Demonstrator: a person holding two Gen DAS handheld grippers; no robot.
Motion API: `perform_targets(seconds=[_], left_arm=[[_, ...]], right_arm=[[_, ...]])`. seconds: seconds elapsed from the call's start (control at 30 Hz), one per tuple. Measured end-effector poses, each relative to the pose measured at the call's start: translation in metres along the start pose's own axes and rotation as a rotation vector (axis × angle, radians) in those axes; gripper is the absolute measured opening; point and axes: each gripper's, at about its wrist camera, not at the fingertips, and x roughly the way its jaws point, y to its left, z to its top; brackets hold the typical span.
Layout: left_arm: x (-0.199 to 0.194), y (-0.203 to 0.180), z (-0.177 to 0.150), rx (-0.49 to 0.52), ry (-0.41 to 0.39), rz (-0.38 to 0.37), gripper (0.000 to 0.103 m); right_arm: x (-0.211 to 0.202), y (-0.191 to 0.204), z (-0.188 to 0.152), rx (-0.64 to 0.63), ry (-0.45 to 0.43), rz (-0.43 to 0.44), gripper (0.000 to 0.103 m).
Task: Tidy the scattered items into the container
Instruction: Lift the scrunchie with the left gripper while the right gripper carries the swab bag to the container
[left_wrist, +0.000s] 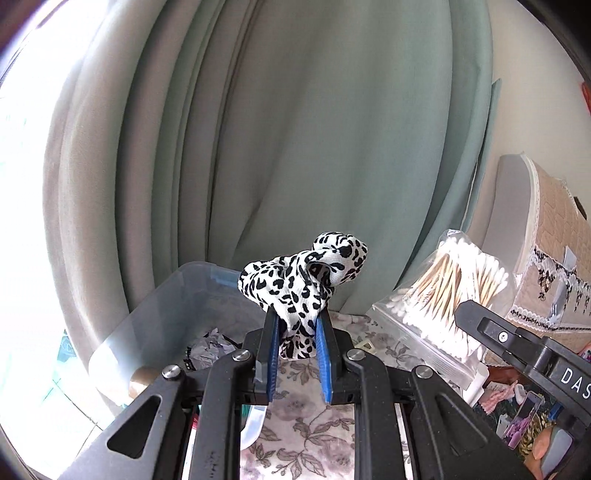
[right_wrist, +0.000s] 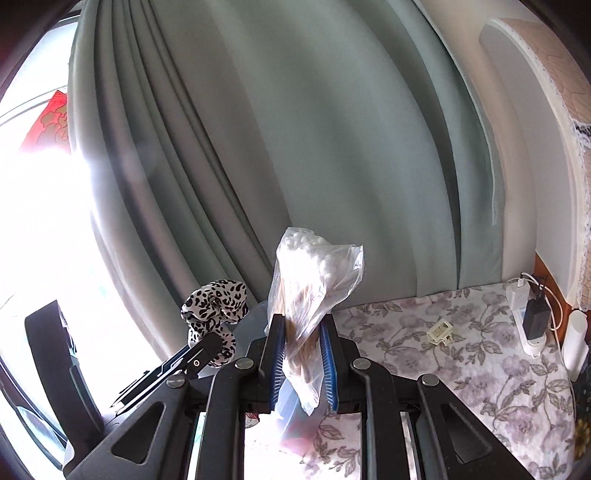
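Observation:
My left gripper (left_wrist: 296, 320) is shut on a black-and-white leopard-print scrunchie (left_wrist: 301, 282) and holds it up above the near right edge of a clear plastic container (left_wrist: 162, 306). The container holds crumpled paper and dark items. My right gripper (right_wrist: 302, 328) is shut on a clear bag of cotton swabs (right_wrist: 314, 273), held upright above the floral tablecloth (right_wrist: 461, 369). The bag also shows in the left wrist view (left_wrist: 450, 291), right of the scrunchie. The scrunchie also shows in the right wrist view (right_wrist: 214, 306), to the left.
A small cream hair clip (right_wrist: 439, 331) lies on the cloth. A power strip with chargers (right_wrist: 532, 321) and a white cylinder (right_wrist: 578, 343) stand at the right edge. Grey-green curtains (left_wrist: 314, 147) hang behind. A lace-trimmed cushion (left_wrist: 554, 258) and photos (left_wrist: 524, 417) sit right.

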Motion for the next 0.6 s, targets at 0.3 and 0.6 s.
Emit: perform_targets(seconds=[0.3, 0.6], left_arm=[[-0.019, 0.046, 0.005, -0.096, -0.053, 0.041, 0.019], [-0.018, 0.090, 0.000, -0.182, -0.057, 0.083, 0.019]], right_arm=[[0.007, 0.036, -0.004, -0.065, 0.021, 0.032, 0.021], [0.024, 0.063, -0.013, -0.127, 0.056, 0.051, 0.021]])
